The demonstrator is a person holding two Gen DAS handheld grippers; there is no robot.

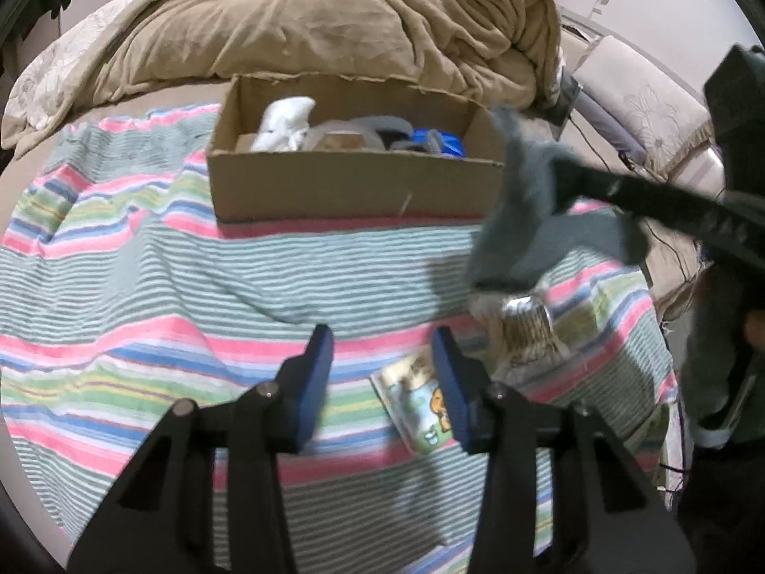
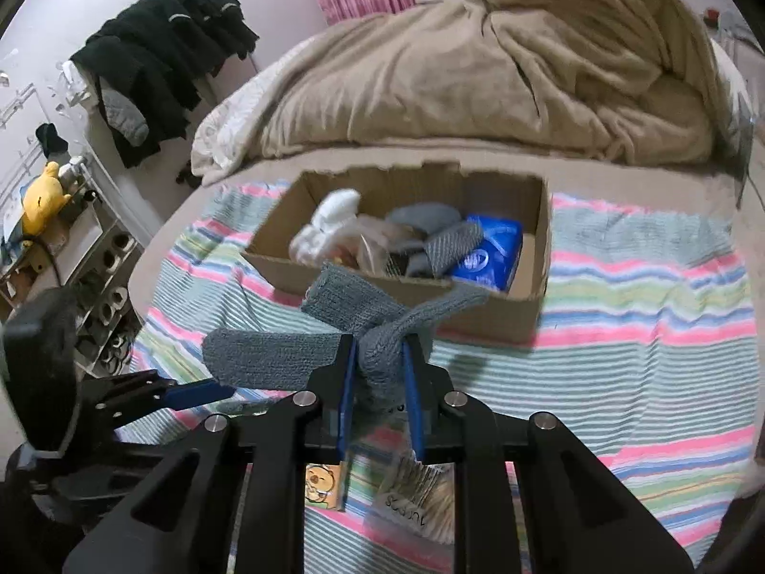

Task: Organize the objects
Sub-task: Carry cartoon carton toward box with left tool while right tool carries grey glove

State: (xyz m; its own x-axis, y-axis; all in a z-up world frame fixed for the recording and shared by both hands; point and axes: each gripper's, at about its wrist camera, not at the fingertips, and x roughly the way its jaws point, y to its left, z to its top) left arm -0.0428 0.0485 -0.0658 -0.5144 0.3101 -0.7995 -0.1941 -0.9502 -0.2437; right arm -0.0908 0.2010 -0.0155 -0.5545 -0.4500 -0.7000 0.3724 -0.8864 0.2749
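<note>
— Where's my left wrist view looking from?
— Low over the striped blanket (image 1: 143, 263), facing along its fingers toward the cardboard box (image 1: 354, 186), with the right gripper (image 1: 564, 191) crossing in from the right.
— And my right one?
— Same heading, a bit higher; box (image 2: 406, 258) ahead, left gripper (image 2: 201, 392) at lower left. Both share box, blanket and brown duvet (image 2: 478, 86).
</note>
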